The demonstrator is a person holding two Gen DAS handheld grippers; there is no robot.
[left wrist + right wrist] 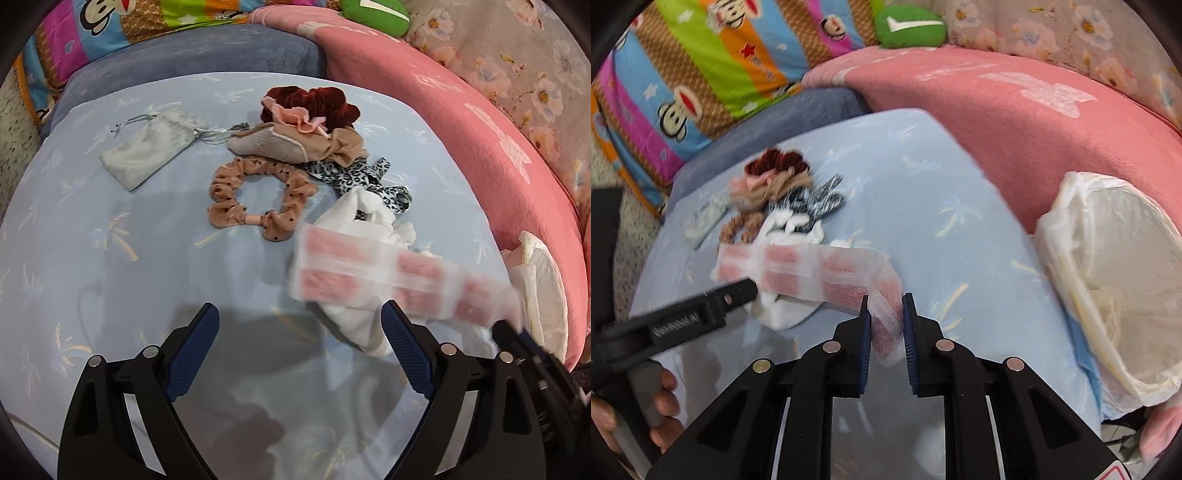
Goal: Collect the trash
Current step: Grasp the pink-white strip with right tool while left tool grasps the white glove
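Observation:
My right gripper (885, 304) is shut on a pink-and-white checked wrapper strip (827, 269) and holds it above the blue bedsheet; the strip is blurred in the left wrist view (388, 273), where the right gripper (517, 332) enters from the right. Crumpled white tissue (365, 218) lies under the strip. My left gripper (299, 325) is open and empty over the sheet, left of the tissue. A white plastic trash bag (1108, 266) lies open at the right, against the pink blanket.
Several scrunchies (258, 192) and a dark red one (306, 101) are piled mid-sheet with a beige pouch (269, 142). A grey drawstring pouch (147, 151) lies left of them. A pink blanket (461, 122) and pillows border the sheet.

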